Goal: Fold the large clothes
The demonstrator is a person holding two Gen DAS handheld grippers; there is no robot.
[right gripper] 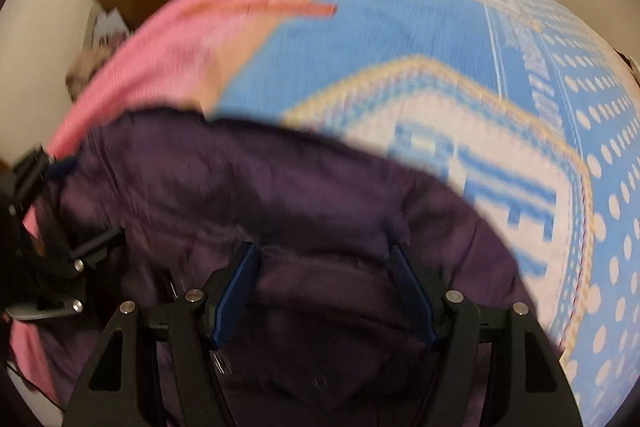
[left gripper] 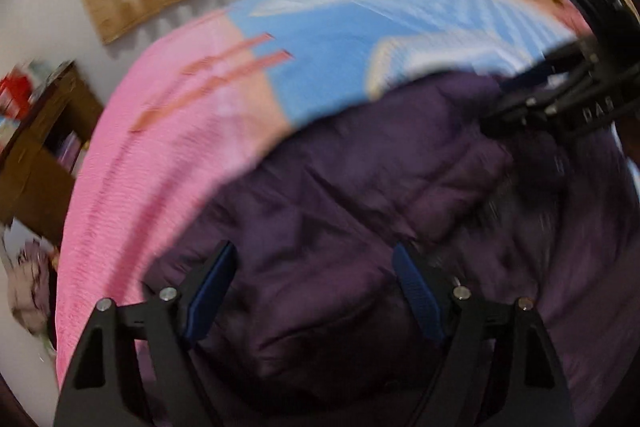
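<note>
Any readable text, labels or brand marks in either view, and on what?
"DA", cut off: white letters on the right gripper body, left wrist view.
Blocky blue shapes on the white panel of the blanket: too blurred to read.
Nothing readable on the purple garment.

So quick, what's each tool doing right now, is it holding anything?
Left tool: open, holding nothing, above the purple garment.
Right tool: open, holding nothing, over the same purple garment.

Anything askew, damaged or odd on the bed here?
Nothing stands out. The purple garment lies rumpled on the pink and blue bedspread, both pairs of tongs open above it. Motion blur hides fine detail.
</note>
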